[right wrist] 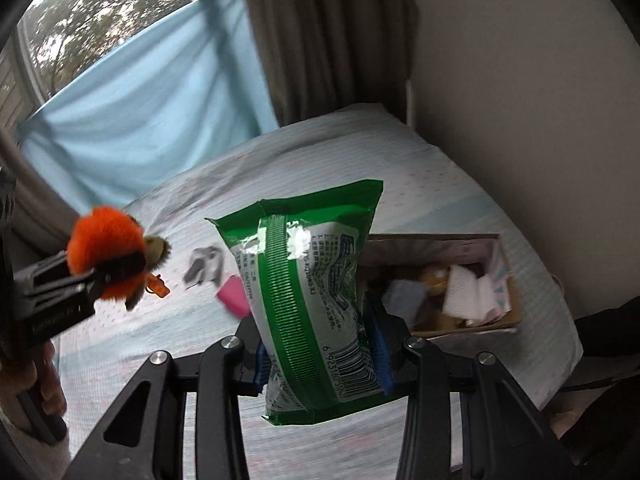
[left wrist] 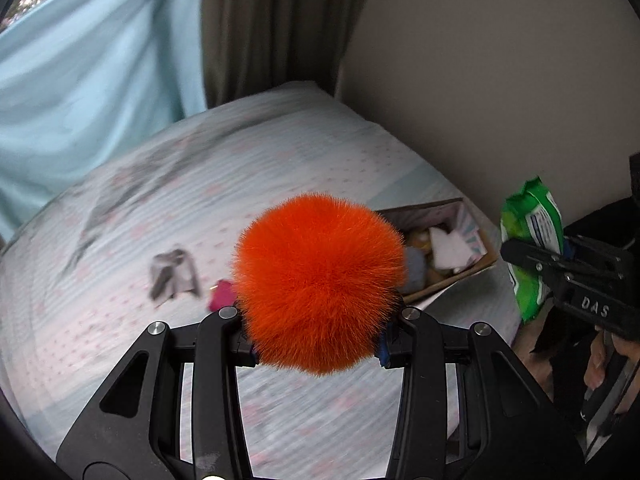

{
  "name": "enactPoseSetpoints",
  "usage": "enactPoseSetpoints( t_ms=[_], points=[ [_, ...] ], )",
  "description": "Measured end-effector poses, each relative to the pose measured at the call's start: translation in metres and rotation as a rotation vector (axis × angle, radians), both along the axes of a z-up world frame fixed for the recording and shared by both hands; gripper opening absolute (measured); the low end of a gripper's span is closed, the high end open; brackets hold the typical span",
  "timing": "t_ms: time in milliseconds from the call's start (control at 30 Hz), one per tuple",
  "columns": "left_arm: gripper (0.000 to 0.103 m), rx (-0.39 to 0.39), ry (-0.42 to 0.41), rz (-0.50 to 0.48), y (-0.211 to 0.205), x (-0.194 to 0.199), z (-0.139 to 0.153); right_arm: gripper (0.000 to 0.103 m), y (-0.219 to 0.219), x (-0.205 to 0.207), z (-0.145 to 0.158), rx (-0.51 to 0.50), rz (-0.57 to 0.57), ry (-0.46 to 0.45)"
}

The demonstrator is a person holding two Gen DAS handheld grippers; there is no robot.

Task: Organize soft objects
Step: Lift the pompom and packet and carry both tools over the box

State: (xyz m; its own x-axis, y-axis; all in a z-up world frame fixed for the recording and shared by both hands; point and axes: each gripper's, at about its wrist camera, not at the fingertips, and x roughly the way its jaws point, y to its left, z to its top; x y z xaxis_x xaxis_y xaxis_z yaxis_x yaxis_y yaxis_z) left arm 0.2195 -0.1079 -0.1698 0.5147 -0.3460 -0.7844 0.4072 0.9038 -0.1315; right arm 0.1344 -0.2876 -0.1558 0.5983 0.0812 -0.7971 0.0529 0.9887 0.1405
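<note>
My left gripper (left wrist: 318, 344) is shut on a fluffy orange pom-pom toy (left wrist: 320, 280) and holds it above the bed; the toy also shows in the right wrist view (right wrist: 106, 254). My right gripper (right wrist: 320, 354) is shut on a green and white soft pack (right wrist: 316, 300), held upright above the bed; the pack also shows at the right of the left wrist view (left wrist: 530, 240). A cardboard box (right wrist: 514, 300) with soft items inside lies on the bed beyond both grippers; it also shows in the left wrist view (left wrist: 476, 262).
A grey cloth piece (left wrist: 172, 274) and a pink object (left wrist: 222, 294) lie on the pale patterned bed sheet (left wrist: 120, 340). A blue curtain (left wrist: 80, 80) and a brown curtain (left wrist: 272, 24) hang behind the bed. A wall (left wrist: 500, 80) runs along its right side.
</note>
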Motion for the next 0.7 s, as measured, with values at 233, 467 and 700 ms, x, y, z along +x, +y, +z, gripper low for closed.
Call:
enactPoseSetpoints(
  t_ms=[233,467,700],
  points=[
    [0.036,-0.004,0.053,-0.016,-0.103,0.036,-0.032,0.037,-0.086,0.040,-0.020,-0.009,0.020,0.058],
    [0.036,0.005,0.154,-0.002,-0.168,0.071,-0.094,0.037,-0.147,0.078,-0.075,0.013,0.031,0.176],
    [0.036,0.099,0.259,0.059,-0.188,0.095,-0.162,0.037,-0.178,0.102,-0.135,0.114,0.016,0.298]
  ],
)
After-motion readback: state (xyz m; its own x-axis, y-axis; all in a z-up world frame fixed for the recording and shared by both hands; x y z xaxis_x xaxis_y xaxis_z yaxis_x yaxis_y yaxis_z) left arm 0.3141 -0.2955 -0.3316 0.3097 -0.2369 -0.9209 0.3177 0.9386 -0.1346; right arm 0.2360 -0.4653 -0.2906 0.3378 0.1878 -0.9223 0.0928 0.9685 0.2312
